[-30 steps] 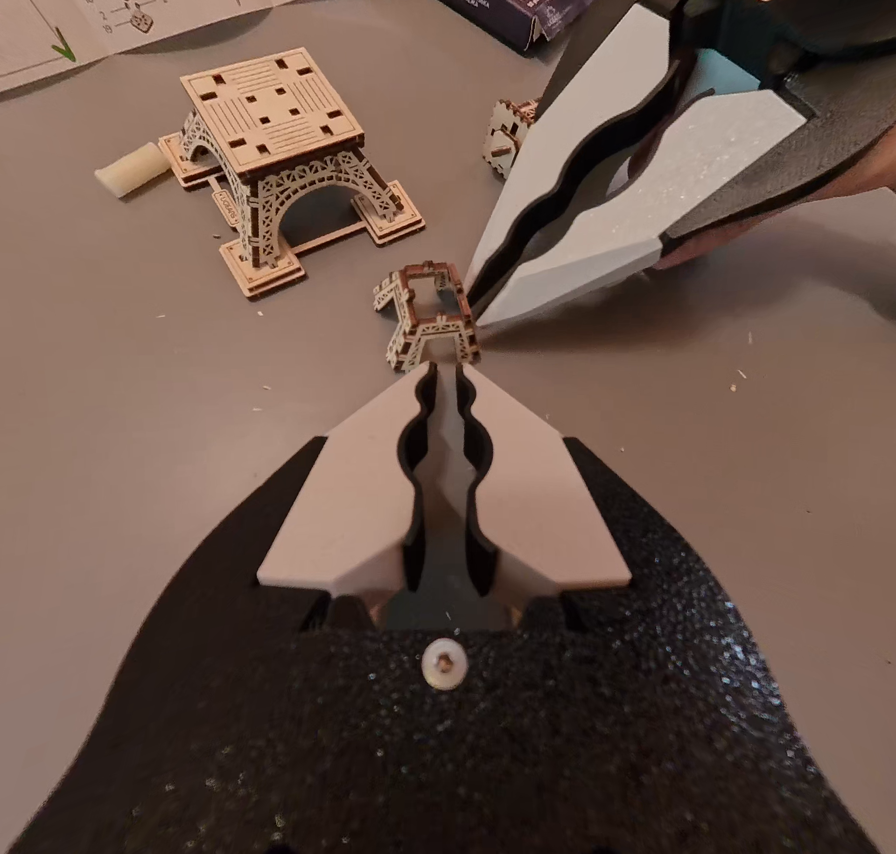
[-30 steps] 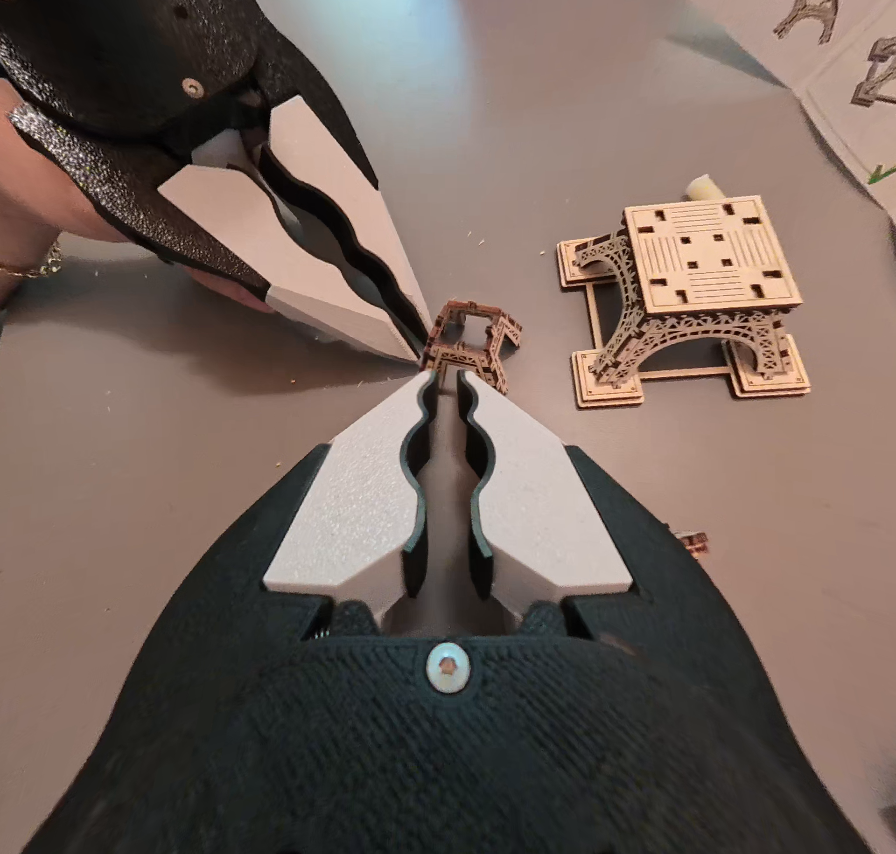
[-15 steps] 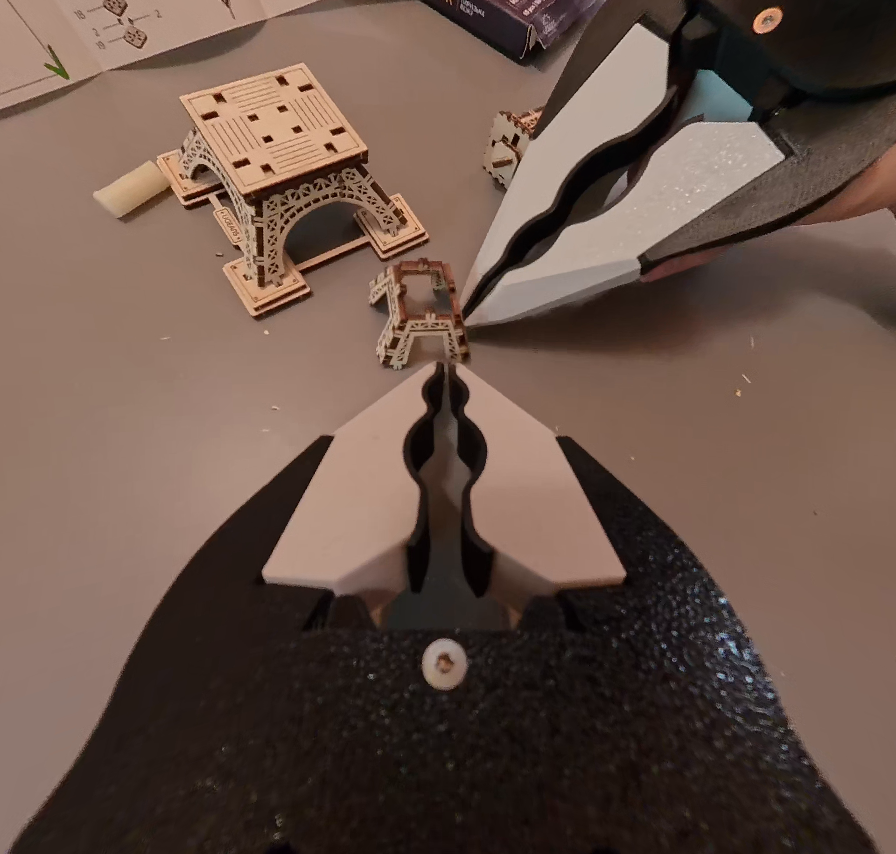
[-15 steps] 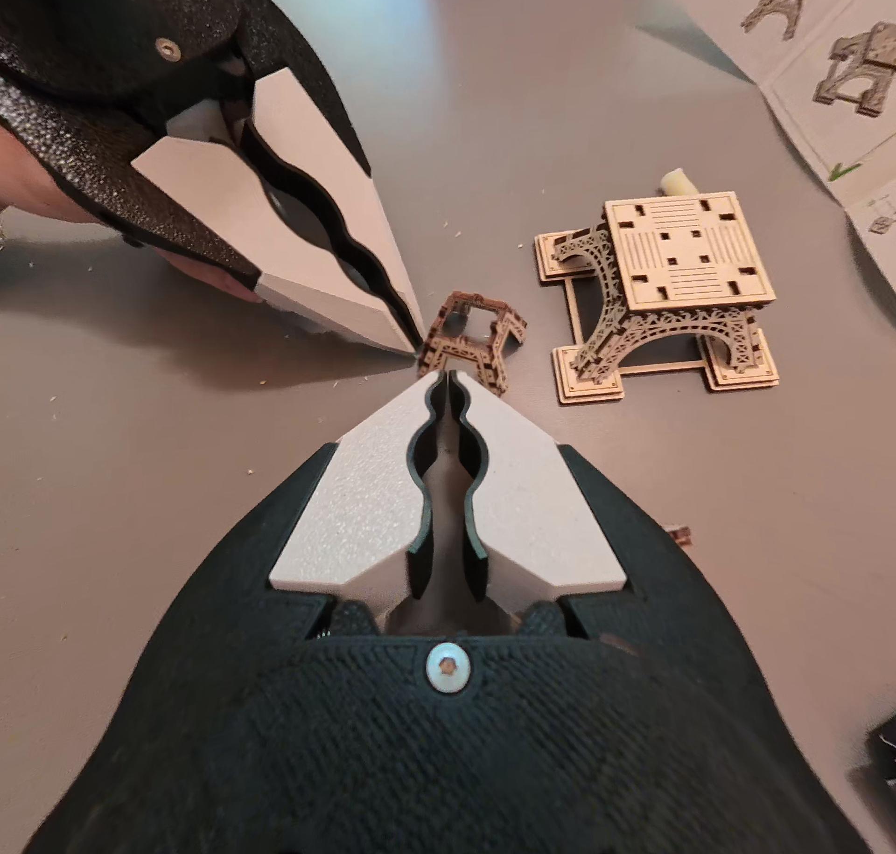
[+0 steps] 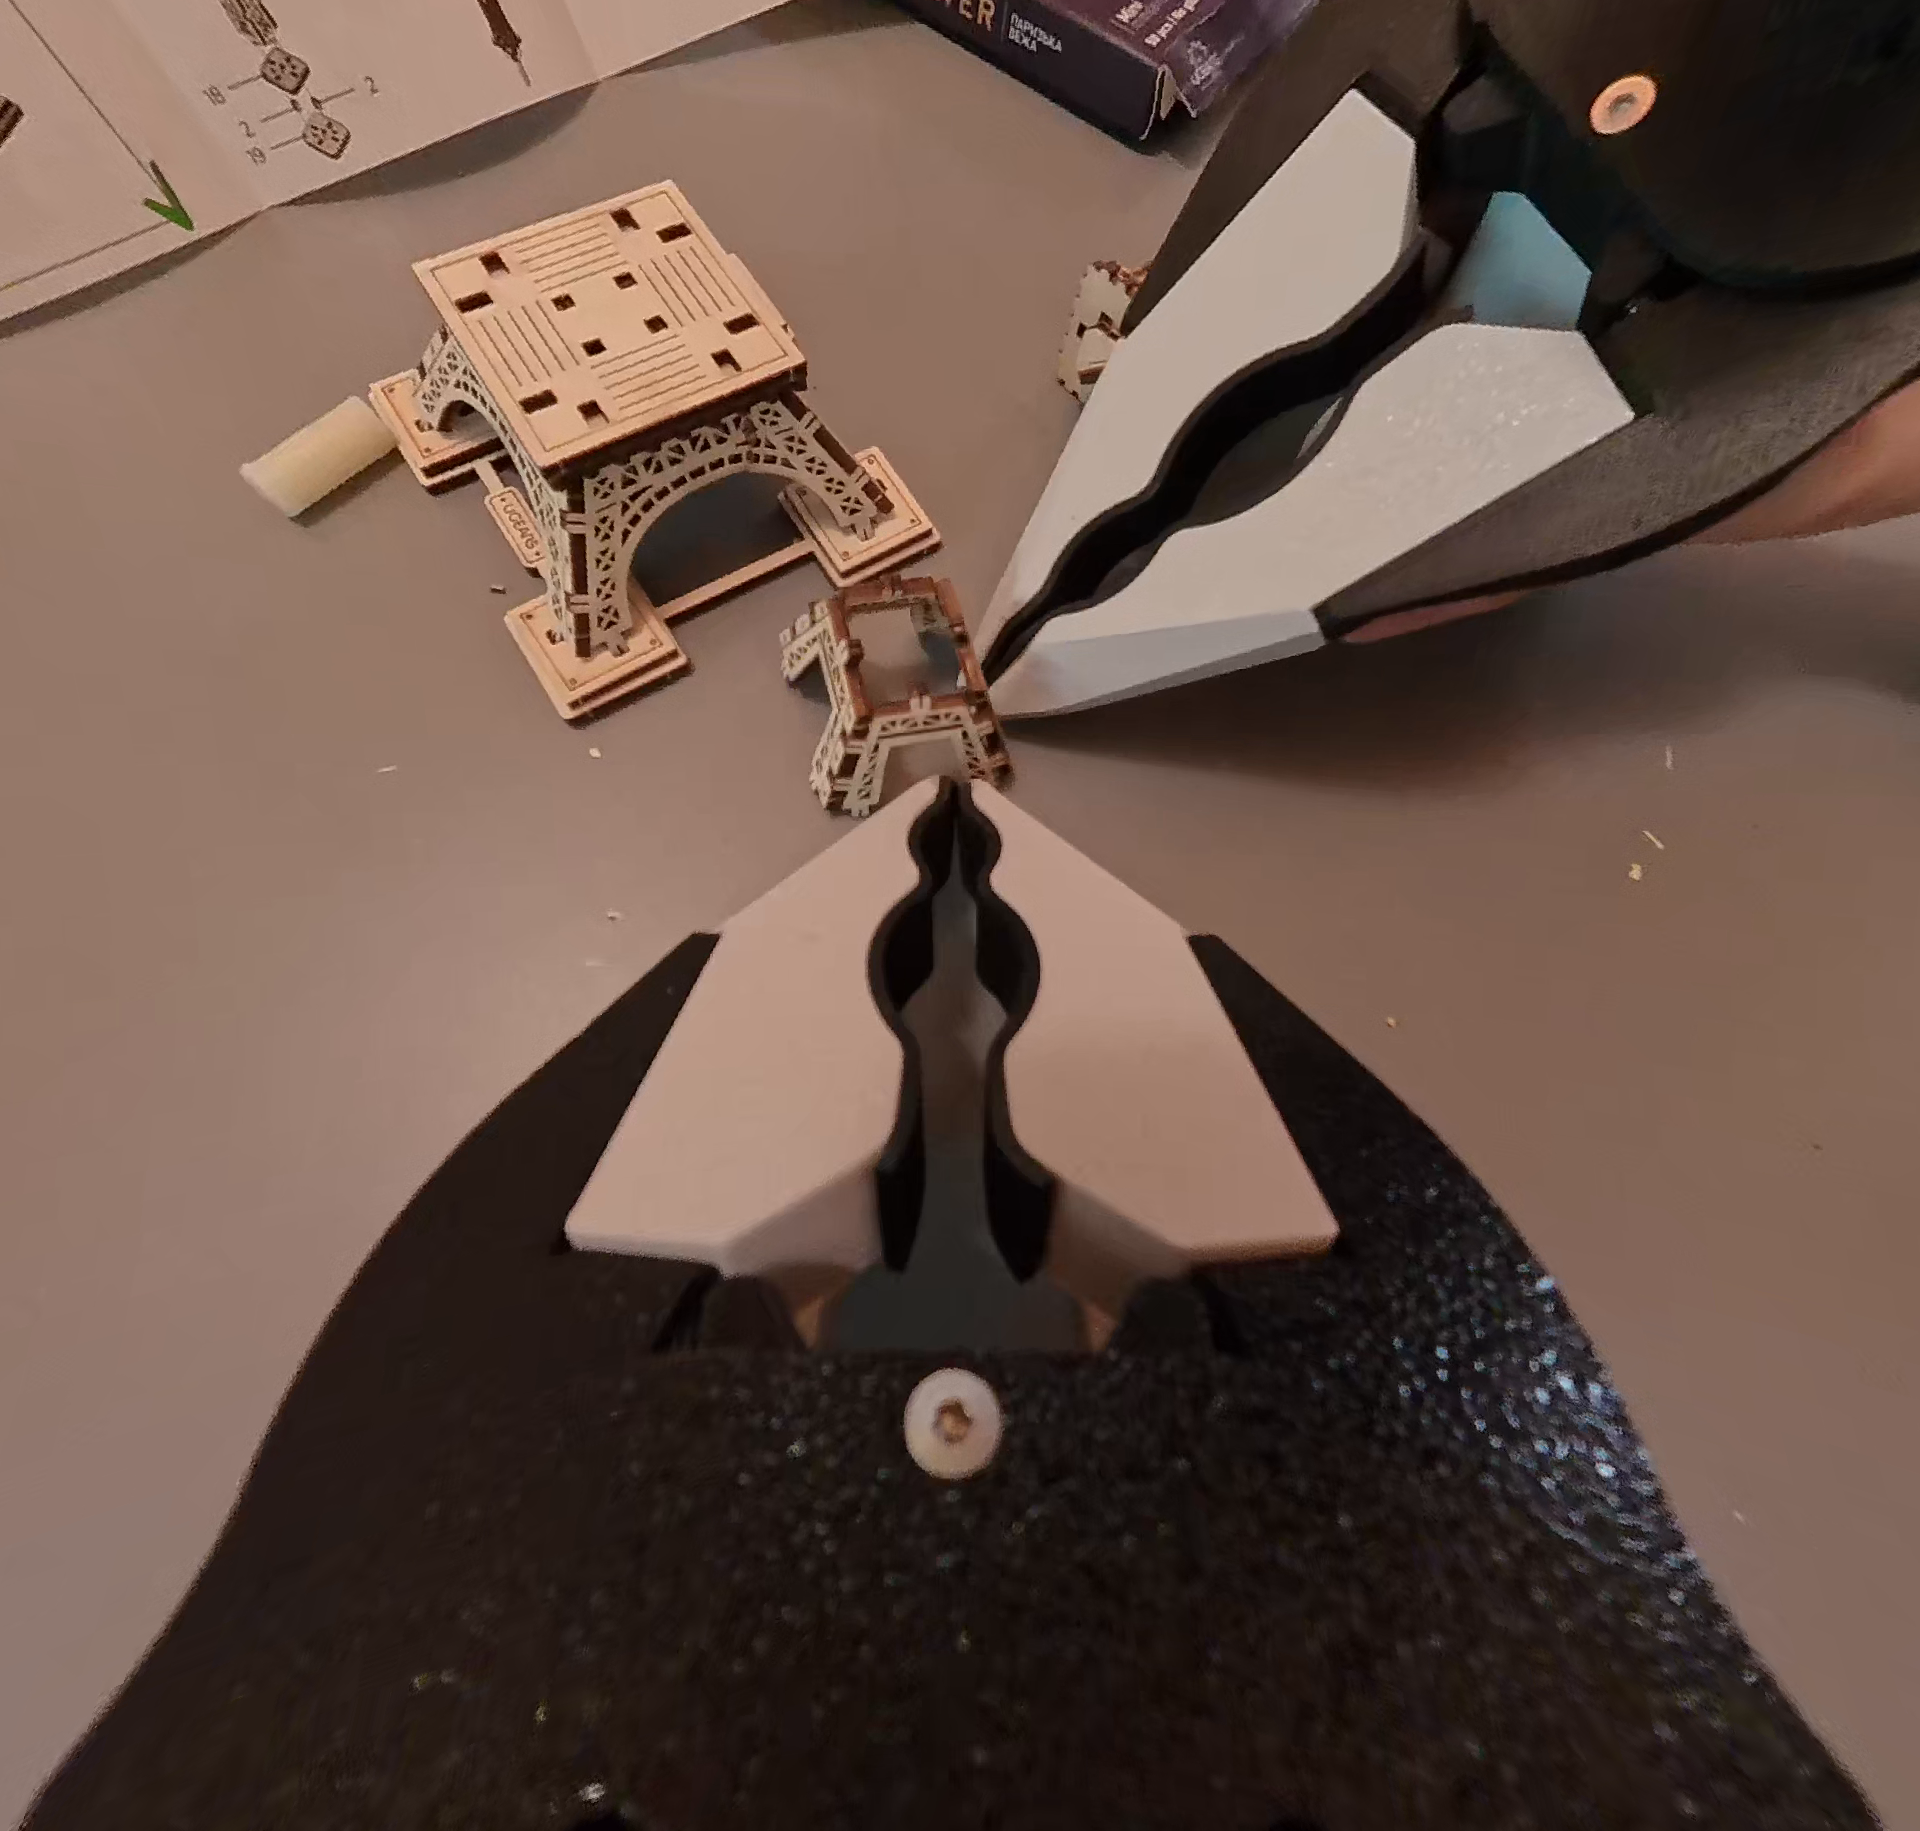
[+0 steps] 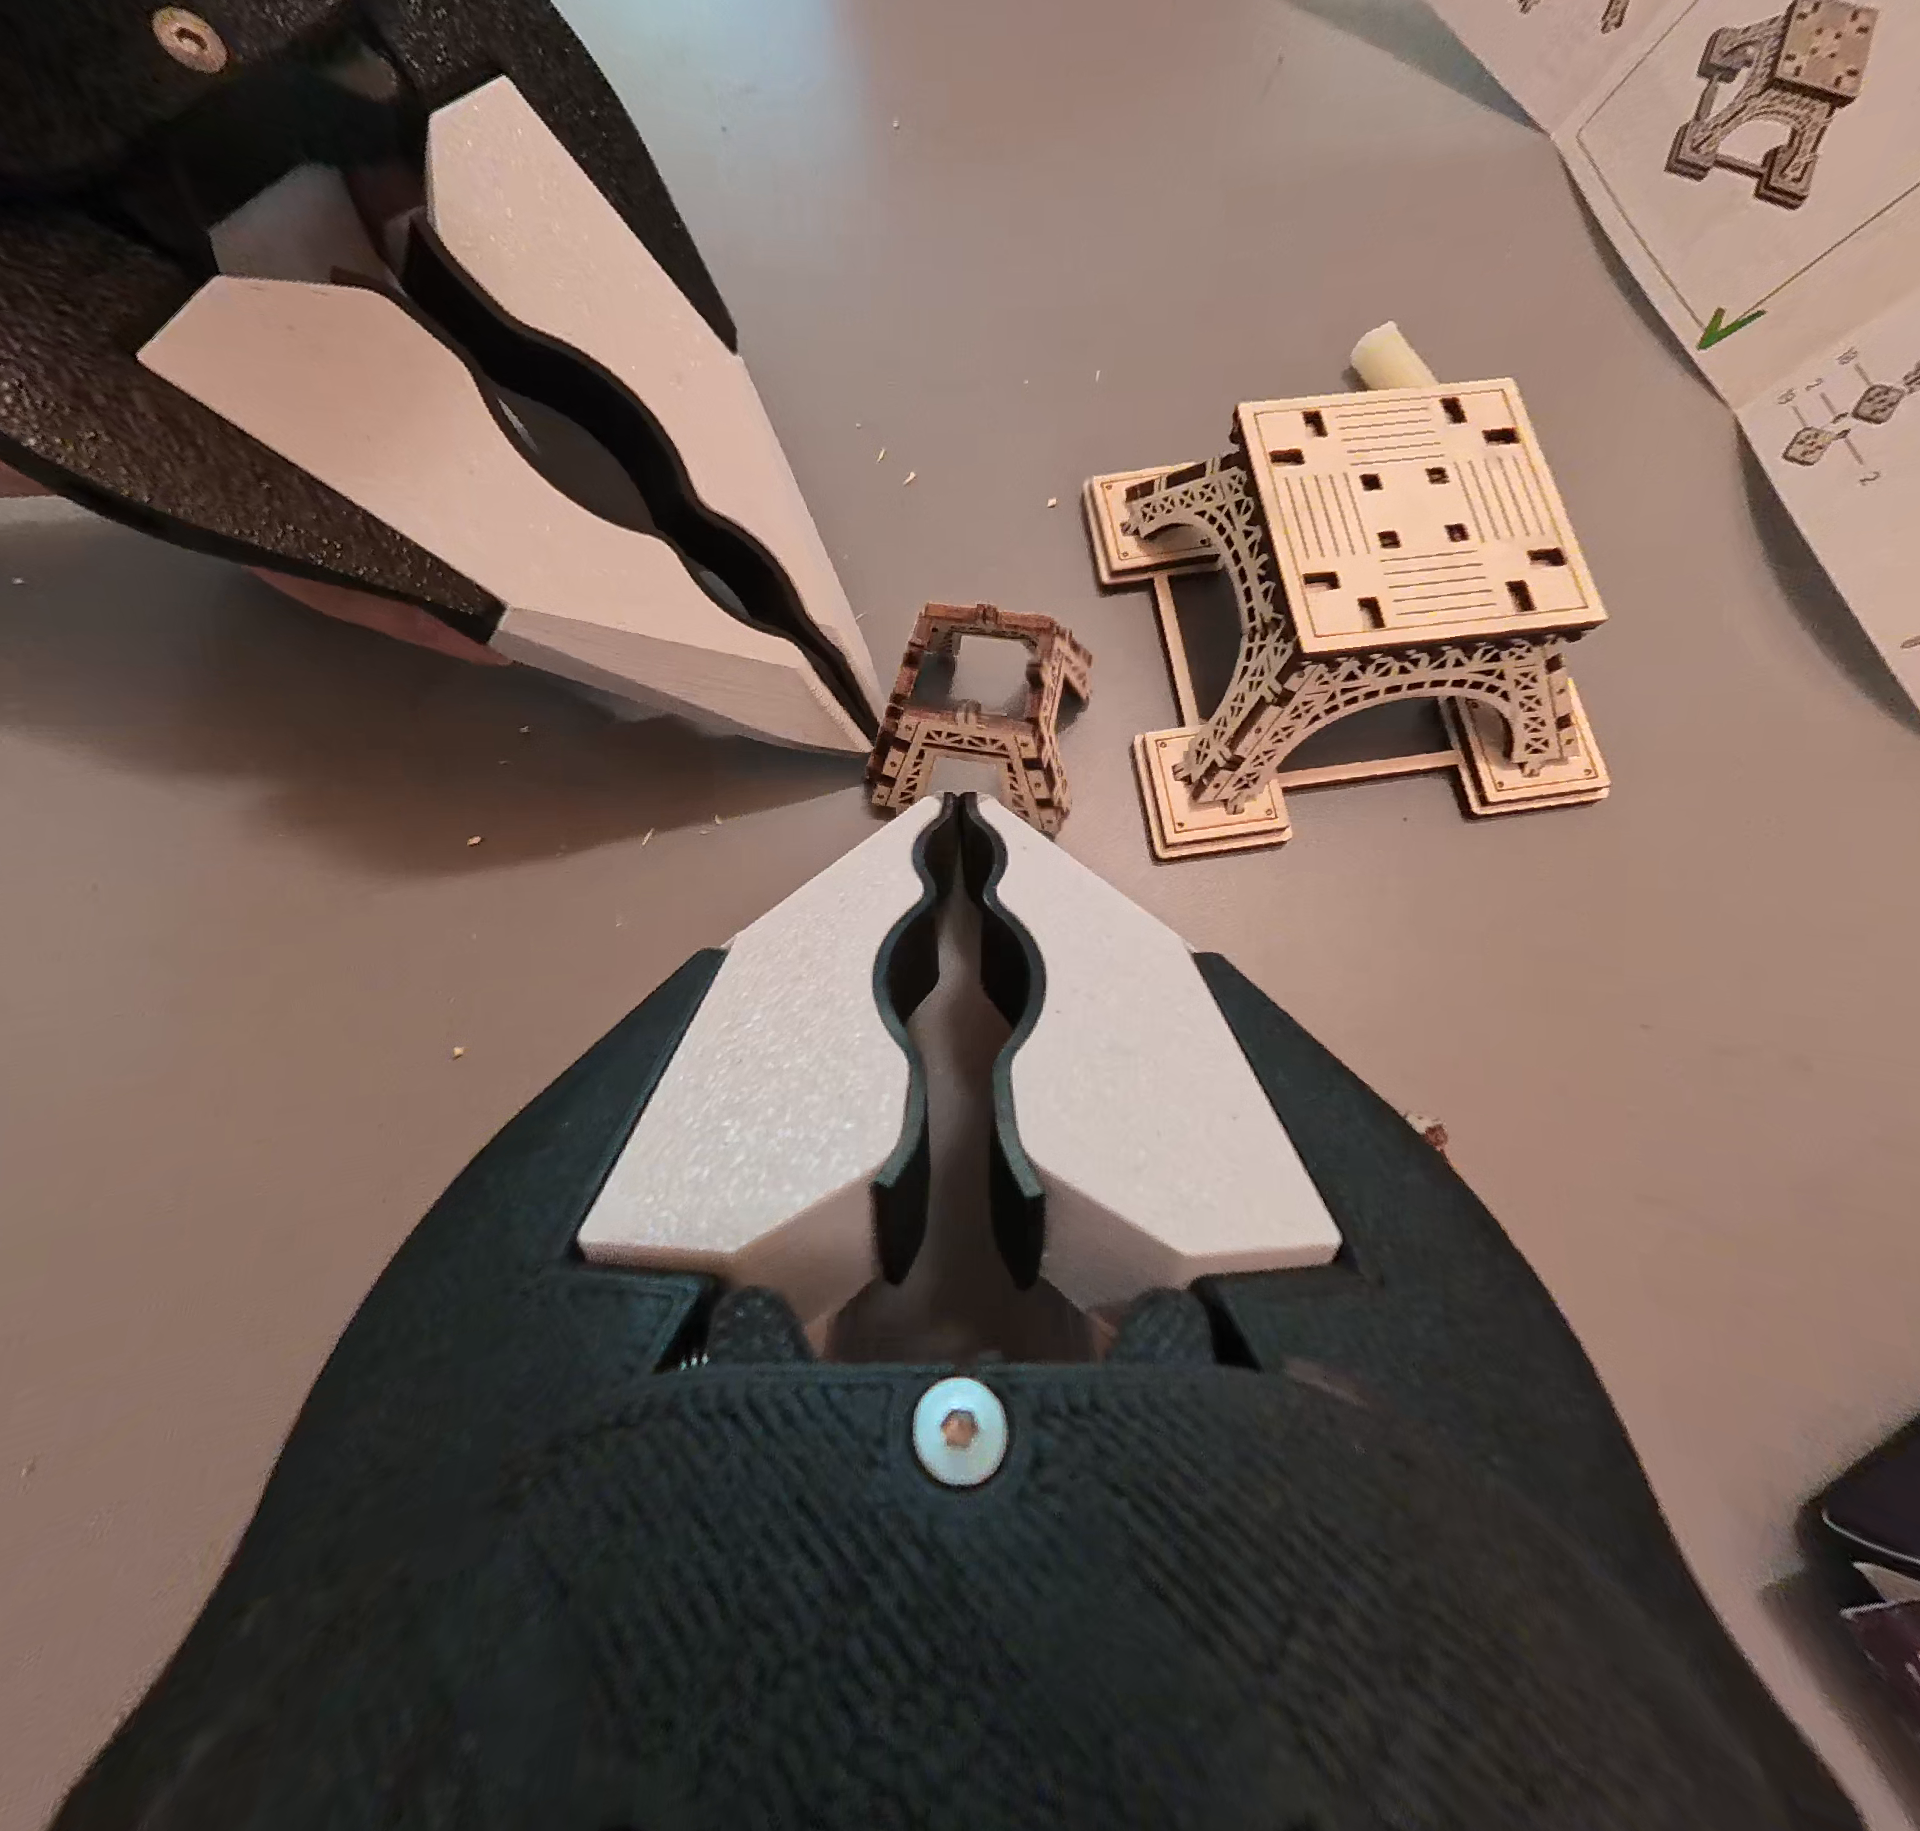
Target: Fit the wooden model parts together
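A small dark-edged wooden tower section [image 5: 894, 701] stands on the grey table, also in the right wrist view [image 6: 977, 721]. The larger wooden tower base [image 5: 623, 431] with its slotted square top stands just beyond it, also in the right wrist view [image 6: 1382, 618]. My left gripper [image 5: 954, 794] is shut and empty, with its tips against the section's near arch. My right gripper [image 6: 958, 807] is shut and empty, with its tips at the section's near side. Each gripper also shows in the other's view, the right [image 5: 987, 680] and the left [image 6: 868, 737], touching a corner of the section.
An instruction sheet [image 5: 312, 46] lies at the far edge, also in the right wrist view [image 6: 1766, 171]. A purple box [image 5: 1091, 5] lies beside it. A cream cylinder [image 5: 312, 451] lies by the base. Another small wooden part [image 5: 1096, 337] sits behind the right gripper. My left and right fingertips are right by each other.
Both grippers have closed from slightly open to shut. The small section has shifted a little toward the tower base.
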{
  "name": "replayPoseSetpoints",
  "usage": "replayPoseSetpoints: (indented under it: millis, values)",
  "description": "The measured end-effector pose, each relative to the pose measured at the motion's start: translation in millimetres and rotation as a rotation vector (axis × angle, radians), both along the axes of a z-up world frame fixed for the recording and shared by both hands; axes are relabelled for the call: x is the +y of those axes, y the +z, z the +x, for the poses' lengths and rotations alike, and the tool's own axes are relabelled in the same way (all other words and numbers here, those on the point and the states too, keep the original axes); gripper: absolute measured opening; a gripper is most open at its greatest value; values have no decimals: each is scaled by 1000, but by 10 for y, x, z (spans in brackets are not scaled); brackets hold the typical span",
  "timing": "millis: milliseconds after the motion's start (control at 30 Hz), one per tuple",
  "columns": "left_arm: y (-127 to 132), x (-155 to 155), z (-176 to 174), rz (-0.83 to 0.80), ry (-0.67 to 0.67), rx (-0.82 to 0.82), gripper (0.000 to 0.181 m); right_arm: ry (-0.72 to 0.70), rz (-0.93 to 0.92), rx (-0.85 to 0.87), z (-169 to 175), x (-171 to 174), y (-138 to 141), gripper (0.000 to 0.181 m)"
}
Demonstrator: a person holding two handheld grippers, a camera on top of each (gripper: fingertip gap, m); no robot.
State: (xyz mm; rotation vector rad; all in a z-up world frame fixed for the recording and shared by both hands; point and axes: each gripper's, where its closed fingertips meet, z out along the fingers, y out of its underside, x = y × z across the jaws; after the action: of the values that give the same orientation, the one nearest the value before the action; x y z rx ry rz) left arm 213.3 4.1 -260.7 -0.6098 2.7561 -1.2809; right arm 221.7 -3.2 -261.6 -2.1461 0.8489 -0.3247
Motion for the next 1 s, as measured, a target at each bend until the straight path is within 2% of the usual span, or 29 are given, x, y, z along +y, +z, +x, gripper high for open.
replayPoseSetpoints:
  millis: [533,733,1000]
  values:
    - [-7,3,23,23,-47,-46,0,1,-40,-43,13,17,-4,0]
    - [101,-16,39,-52,-39,-58,0,-9,-62,-66,24,5,-4,0]
    - [115,-4,58,-65,-26,-45,0,15,-14,-39,-6,29,24,1]
